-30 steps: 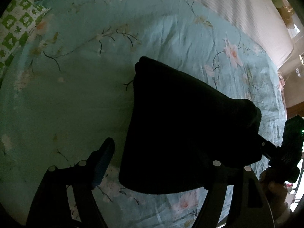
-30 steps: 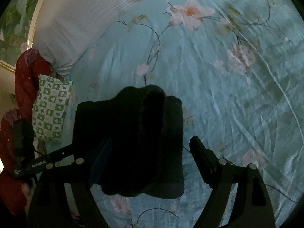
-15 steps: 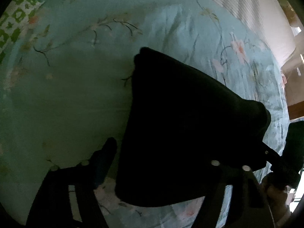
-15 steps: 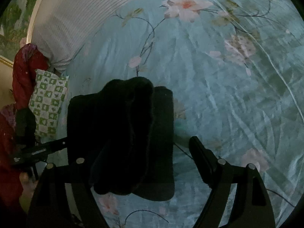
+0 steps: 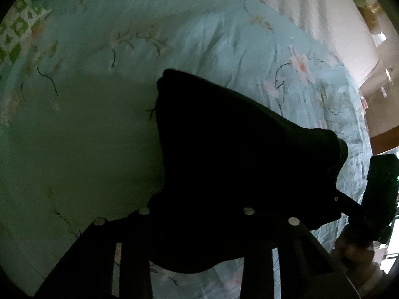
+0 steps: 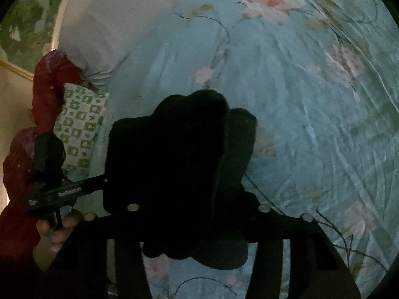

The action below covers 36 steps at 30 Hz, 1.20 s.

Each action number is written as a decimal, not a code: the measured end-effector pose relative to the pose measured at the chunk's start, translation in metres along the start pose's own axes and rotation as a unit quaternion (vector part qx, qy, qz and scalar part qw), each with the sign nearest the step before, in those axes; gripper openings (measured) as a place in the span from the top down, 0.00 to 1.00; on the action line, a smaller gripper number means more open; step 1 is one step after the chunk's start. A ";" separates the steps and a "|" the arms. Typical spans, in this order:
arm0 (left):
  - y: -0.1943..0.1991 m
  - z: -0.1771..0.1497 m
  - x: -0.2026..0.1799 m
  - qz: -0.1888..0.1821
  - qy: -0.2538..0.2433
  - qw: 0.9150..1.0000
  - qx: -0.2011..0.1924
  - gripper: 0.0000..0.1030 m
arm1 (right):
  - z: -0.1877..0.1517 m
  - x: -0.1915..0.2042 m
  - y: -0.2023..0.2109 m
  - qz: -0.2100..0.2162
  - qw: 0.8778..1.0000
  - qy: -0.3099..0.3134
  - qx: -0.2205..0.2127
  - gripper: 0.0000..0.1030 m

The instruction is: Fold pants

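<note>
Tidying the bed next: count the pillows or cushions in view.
1: a green-and-white patterned cushion at the bed's edge, beside the white striped bedding, left of the black pants. Others may be hidden.

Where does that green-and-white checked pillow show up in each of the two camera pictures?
Left wrist view: the checked pillow sits at the far upper-left edge, partly cut off by the lens rim.
Right wrist view: the checked pillow lies at middle left, beside a red sleeve.
Shared landmark: the folded black pants on the blue floral bedsheet, low and central in both.
</note>
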<state>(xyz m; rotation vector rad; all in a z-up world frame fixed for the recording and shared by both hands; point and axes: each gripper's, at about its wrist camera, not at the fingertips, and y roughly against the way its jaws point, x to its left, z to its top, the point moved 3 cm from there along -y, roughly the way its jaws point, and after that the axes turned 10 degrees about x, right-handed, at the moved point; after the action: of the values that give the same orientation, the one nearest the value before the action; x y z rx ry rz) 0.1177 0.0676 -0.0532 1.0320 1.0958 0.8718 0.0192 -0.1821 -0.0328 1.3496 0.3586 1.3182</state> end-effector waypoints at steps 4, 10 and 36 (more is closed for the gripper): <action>0.012 -0.003 -0.001 -0.009 0.007 1.000 -0.011 0.72 | 0.000 0.010 0.009 0.008 1.000 0.008 -0.007 0.57; 0.036 -0.008 -0.001 -0.013 0.014 0.999 -0.031 0.73 | 0.002 0.031 0.022 0.019 0.999 0.035 -0.016 0.58; 0.084 -0.017 0.053 0.001 0.078 0.993 -0.089 0.73 | 0.026 0.084 -0.018 0.021 0.995 0.092 0.026 0.58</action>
<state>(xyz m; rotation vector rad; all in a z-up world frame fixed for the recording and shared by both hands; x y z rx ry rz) 0.1094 0.1459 0.0105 0.8284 1.1250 1.0460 0.0765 -0.1204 -0.0005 1.2881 0.4955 1.4805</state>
